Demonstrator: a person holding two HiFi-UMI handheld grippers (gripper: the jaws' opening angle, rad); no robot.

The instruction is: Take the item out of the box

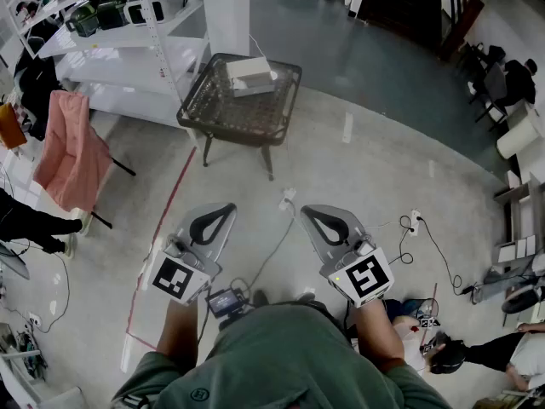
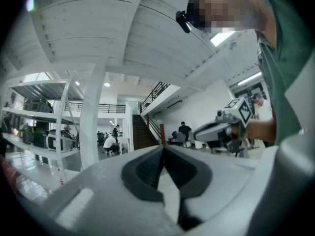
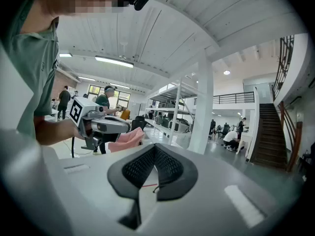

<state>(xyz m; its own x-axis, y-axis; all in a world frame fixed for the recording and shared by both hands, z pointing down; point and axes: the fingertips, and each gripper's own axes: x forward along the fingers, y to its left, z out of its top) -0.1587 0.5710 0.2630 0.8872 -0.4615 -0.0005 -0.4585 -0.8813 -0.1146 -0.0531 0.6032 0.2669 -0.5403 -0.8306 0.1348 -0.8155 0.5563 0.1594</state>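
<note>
A white box (image 1: 250, 76) lies on a dark wicker table (image 1: 223, 113) well ahead of me on the floor. Both grippers are held close to my body, far short of that table. My left gripper (image 1: 228, 206) is shut with nothing in it, its tips touching. My right gripper (image 1: 307, 210) is shut and empty as well. In the left gripper view the jaws (image 2: 163, 147) meet at a point, and the right gripper (image 2: 198, 131) shows beside them. The right gripper view shows its jaws (image 3: 154, 146) closed, with the left gripper (image 3: 127, 126) off to the side.
White shelving (image 1: 128, 37) with dark appliances stands at the back left beside a white pillar (image 1: 230, 11). A pink cloth (image 1: 72, 156) hangs over a chair at the left. Cables (image 1: 417, 237) and a red tape line (image 1: 166, 207) run over the floor. People stand at the edges.
</note>
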